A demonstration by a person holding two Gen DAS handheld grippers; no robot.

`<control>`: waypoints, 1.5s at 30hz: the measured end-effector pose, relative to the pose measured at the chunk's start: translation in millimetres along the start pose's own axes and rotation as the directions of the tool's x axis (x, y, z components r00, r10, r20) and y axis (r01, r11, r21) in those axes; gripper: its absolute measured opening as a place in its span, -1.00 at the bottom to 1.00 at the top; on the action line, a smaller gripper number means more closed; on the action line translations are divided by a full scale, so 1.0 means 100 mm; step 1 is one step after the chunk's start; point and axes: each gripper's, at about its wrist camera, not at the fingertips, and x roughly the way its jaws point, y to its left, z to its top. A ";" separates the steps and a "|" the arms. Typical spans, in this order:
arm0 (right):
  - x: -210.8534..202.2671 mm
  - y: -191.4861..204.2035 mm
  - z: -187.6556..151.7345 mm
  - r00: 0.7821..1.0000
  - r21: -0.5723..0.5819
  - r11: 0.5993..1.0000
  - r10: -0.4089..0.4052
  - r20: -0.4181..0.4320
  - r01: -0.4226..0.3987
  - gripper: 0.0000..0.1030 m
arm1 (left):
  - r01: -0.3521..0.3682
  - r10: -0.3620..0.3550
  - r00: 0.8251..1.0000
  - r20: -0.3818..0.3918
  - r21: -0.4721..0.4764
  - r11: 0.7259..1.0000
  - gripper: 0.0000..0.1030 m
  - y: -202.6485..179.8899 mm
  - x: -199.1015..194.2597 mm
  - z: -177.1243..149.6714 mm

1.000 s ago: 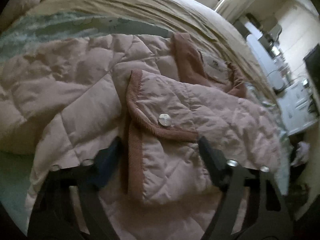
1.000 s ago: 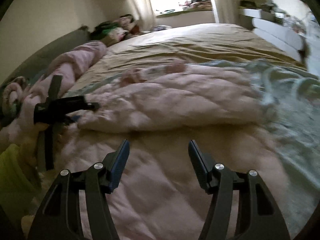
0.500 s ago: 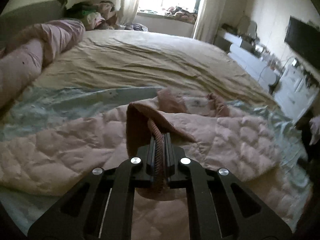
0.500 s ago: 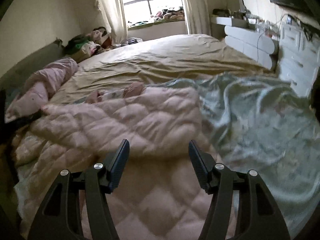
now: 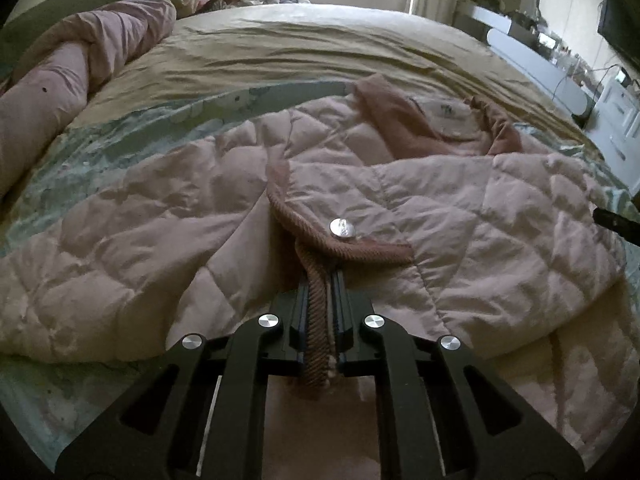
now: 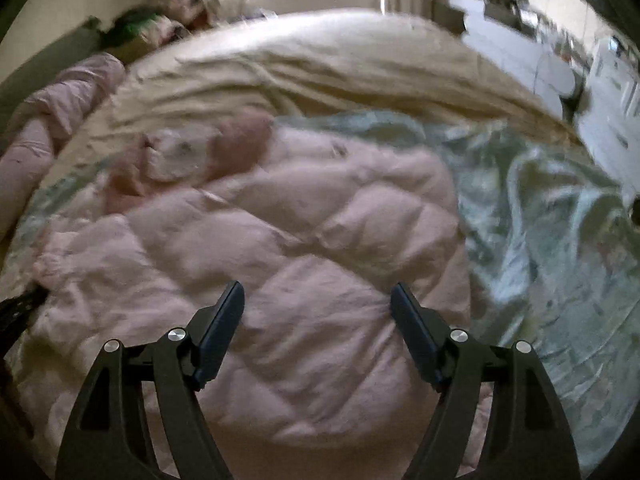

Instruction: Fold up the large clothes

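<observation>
A pink quilted jacket (image 5: pixel 168 240) lies spread over the bed, its brown ribbed collar (image 5: pixel 404 128) toward the far side. One sleeve is folded across the body, and its cuff carries a silver snap (image 5: pixel 342 227). My left gripper (image 5: pixel 319 292) is shut on the brown ribbed edge of that cuff (image 5: pixel 316 320). In the right wrist view the same jacket (image 6: pixel 312 240) fills the middle, blurred. My right gripper (image 6: pixel 316 300) hovers over the jacket's near part; its jaws are opening and nothing is between them.
A pale green patterned sheet (image 6: pixel 540 208) lies under the jacket, over a tan bedspread (image 5: pixel 320 40). A rolled pink blanket (image 5: pixel 80 60) runs along the left. White furniture (image 5: pixel 540 64) stands at the right, a window at the back. A dark gripper tip (image 5: pixel 616 222) shows at the right edge.
My left gripper closed on the cuff's ribbed edge and holds it, now lower over the jacket. My right gripper swung across the jacket and its fingers spread wider.
</observation>
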 end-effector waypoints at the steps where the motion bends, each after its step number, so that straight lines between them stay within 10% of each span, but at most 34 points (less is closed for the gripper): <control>1: 0.12 -0.03 -0.02 0.999 0.004 1.000 0.000 -0.034 0.000 0.46 | -0.002 0.002 1.000 -0.008 -0.001 1.000 -0.89 0.01 0.04 -0.02; 11: 0.38 -0.02 -0.16 0.998 0.008 0.999 -0.035 -0.054 0.035 0.50 | -0.019 0.020 1.000 -0.019 0.074 0.997 -0.79 -0.07 0.11 -0.07; 16: -0.04 0.04 -0.11 1.000 -0.024 1.000 0.017 0.023 -0.017 0.49 | -0.035 0.034 0.999 0.027 0.043 0.998 -0.14 0.03 -0.25 0.05; 24: -0.57 0.35 -0.28 0.987 -0.128 0.988 0.100 0.128 -0.084 0.61 | 0.087 -0.091 0.991 0.095 0.046 0.995 0.27 -0.25 -0.65 0.22; 34: -0.28 0.43 -0.46 0.997 -0.126 0.989 0.075 0.021 -0.072 0.63 | 0.135 -0.126 0.988 -0.088 0.115 0.984 0.29 -0.78 0.00 0.04; 45: 0.10 0.47 -0.68 0.997 -0.095 0.993 0.065 -0.047 -0.069 0.66 | 0.107 -0.092 0.990 -0.110 0.137 0.985 0.47 -0.75 0.34 -0.13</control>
